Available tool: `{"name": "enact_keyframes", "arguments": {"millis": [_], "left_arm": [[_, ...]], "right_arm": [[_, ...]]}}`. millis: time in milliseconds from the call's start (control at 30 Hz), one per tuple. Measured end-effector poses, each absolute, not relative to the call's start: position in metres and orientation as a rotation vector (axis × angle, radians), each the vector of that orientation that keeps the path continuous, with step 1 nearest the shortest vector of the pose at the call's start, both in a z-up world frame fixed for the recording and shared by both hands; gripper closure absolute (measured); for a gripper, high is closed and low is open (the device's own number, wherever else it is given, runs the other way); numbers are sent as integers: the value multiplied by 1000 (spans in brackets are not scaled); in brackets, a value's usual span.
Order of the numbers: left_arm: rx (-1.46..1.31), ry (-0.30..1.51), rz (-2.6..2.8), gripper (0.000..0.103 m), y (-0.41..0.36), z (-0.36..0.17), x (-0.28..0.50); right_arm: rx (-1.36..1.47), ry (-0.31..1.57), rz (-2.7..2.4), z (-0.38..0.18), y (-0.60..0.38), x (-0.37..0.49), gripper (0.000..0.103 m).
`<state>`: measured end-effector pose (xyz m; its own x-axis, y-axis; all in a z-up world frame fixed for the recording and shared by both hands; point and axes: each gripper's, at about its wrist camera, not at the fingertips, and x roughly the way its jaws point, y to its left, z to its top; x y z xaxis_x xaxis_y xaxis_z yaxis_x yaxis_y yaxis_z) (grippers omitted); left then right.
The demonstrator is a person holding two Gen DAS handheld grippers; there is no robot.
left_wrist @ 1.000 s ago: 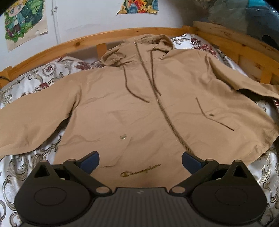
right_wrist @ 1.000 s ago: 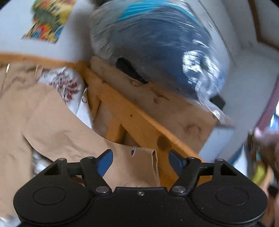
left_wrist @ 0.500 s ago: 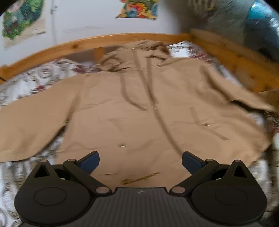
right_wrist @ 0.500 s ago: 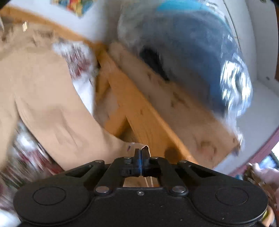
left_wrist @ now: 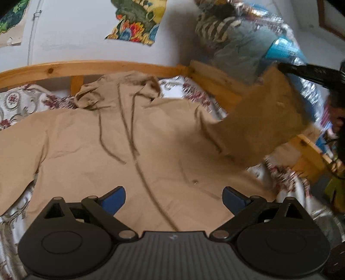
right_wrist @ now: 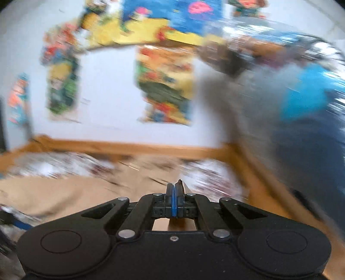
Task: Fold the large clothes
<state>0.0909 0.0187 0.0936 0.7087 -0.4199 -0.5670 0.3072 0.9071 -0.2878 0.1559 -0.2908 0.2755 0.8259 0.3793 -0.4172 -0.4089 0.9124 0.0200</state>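
Observation:
A tan hooded jacket [left_wrist: 133, 146] lies face up on the bed, zipper up the middle, hood toward the headboard. My left gripper [left_wrist: 173, 195] is open and empty, hovering over the jacket's lower front. My right gripper [right_wrist: 174, 193] is shut on the jacket's right sleeve cuff. In the left wrist view that sleeve [left_wrist: 265, 116] is lifted off the bed at the right, held up by the right gripper [left_wrist: 282, 69]. The right wrist view is heavily blurred; the jacket body [right_wrist: 64, 189] shows below and left.
A wooden bed frame [left_wrist: 107, 65] runs along the back and right side [left_wrist: 310, 150]. A floral bedsheet [left_wrist: 19, 101] lies under the jacket. Posters [left_wrist: 135, 19] hang on the wall. A bulky plastic-wrapped bundle [left_wrist: 258, 43] sits at the back right.
My right gripper closed on the sleeve cuff, then lifted it and swung it left toward the jacket. My left gripper stayed open and shifted right along the hem.

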Motion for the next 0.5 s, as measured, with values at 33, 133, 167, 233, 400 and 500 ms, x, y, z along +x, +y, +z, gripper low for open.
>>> {"name": "enact_keyframes", "arguments": {"millis": [33,133,167,233,400,500], "left_arm": [[-182,653,-424,3,20,96,92],[-202,558,-501,1,24,106,96],[-215,517,-524,0,26,110,99],[-227,480,-540,0,25,114,111],[-256,491,-527,1,14,112,152],[-280,552,-425,12,14,103,171]], "right_arm": [[-56,422,481,279,-273,162,103],[-54,418,629,284,-223,180,103],[-86,408,672,283,-203,182,103],[-145,411,746,278,-167,190,103],[-224,459,848,255,-111,202,103],[-234,470,862,244,-99,202,103]]}}
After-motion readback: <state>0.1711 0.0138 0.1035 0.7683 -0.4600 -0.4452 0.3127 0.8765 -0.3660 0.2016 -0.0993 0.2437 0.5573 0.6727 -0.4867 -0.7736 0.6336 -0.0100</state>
